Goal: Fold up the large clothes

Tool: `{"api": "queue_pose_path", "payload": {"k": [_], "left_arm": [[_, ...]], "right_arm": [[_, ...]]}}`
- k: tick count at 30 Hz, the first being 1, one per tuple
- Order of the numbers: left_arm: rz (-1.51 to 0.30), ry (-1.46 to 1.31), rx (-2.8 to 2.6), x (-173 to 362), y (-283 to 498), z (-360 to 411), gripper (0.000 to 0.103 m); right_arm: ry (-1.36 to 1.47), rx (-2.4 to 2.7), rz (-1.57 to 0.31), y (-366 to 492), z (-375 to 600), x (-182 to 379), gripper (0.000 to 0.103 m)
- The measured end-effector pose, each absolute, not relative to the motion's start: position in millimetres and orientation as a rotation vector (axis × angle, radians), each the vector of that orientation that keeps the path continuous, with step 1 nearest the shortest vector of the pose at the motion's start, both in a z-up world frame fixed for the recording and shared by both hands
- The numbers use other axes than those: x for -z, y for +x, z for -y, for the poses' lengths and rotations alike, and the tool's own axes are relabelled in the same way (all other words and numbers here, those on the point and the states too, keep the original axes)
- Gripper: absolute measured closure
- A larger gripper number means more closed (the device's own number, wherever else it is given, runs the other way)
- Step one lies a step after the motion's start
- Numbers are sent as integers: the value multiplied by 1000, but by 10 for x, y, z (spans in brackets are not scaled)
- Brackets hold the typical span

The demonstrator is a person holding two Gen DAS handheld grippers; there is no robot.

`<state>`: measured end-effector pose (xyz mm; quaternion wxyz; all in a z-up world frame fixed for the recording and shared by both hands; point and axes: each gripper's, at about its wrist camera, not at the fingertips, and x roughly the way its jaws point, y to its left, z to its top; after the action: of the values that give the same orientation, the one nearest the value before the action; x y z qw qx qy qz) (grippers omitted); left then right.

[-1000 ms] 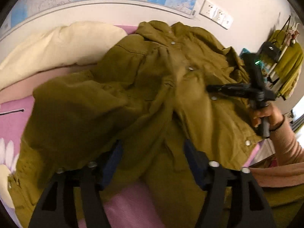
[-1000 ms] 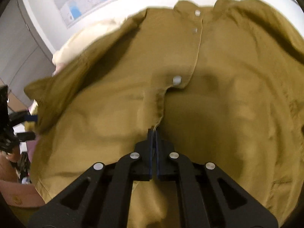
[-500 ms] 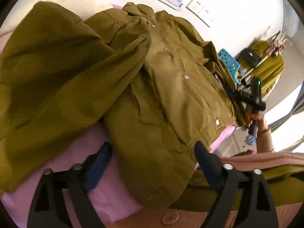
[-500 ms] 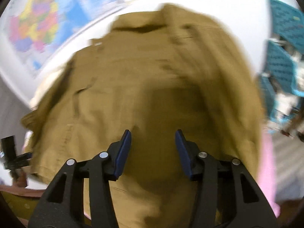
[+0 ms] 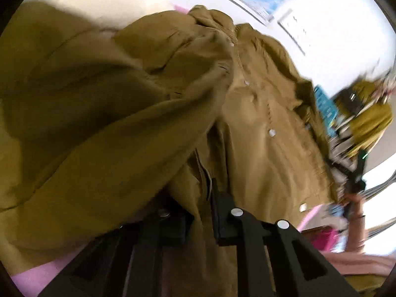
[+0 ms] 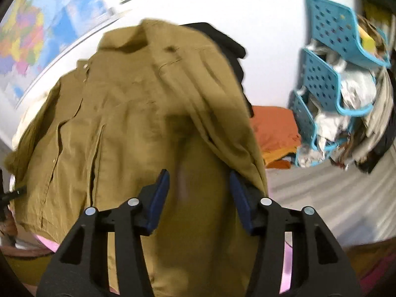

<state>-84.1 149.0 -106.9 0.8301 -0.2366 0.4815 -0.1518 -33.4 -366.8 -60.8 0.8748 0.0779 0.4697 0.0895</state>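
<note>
An olive-green button shirt [image 5: 259, 113] lies spread on a pink bed cover [image 5: 37, 276], its left sleeve [image 5: 99, 123] folded in over the front. My left gripper [image 5: 195, 198] is sunk in the cloth at the shirt's front edge, its jaws close together with fabric between them. The shirt fills the right wrist view [image 6: 138, 113], its right sleeve [image 6: 230, 118] draped along the side. My right gripper [image 6: 198, 193] is open above the cloth by that sleeve, holding nothing. It shows small and blurred at the far right of the left wrist view [image 5: 351, 180].
A cream pillow [image 5: 104, 2] lies at the bed's head under a wall map [image 6: 29, 32]. A blue plastic rack [image 6: 329, 79] stuffed with clothes stands to the right, with orange cloth [image 6: 274, 128] on the floor beside it.
The right gripper let go of the shirt front, opened and moved to the right side. The left gripper went from wide open to closed on the shirt's front edge.
</note>
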Motion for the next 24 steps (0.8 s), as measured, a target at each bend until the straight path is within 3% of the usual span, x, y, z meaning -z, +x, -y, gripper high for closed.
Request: {"api": "queue_pose_path", "payload": {"k": [3,5,7,11,12,13,14,15,16,20,24], "left_arm": [[-1014,-498,337,1058,-851,-1521,83],[-997,-485,327,1013,-831,-1527,70],[-970,-487,338,973,-787,-1531,42],[-946,-454,325,968,-585,-1426,30],[-942,-441,309,966,-548,-1392,30],[-945,-419,282,958,-516,-1355,40],[-953,-393,253,951,-486,-1322,55],[-977,-356,221,955,-439,-1305,79],[-991,-382,230,947,-410,-1343,87],[-889,-444,248,542,-450,-1654,93],[-818,-405,196,159,-471,-1920,93]], "right_arm": [[178,-321,-968,-455,3484,533,51],[110,-378,-962,-509,3226,523,46],[69,-363,-991,-450,3128,604,44],[110,-319,-1005,-227,3148,816,38],[116,-320,-1000,-191,3154,819,38],[121,-317,-994,-160,3160,814,41],[118,-328,-994,-138,3114,809,57],[136,-369,-997,-128,3088,803,69],[168,-402,-1006,-127,3096,808,100],[321,-617,-960,-247,2951,584,100],[331,-725,-815,-426,2925,93,100]]}}
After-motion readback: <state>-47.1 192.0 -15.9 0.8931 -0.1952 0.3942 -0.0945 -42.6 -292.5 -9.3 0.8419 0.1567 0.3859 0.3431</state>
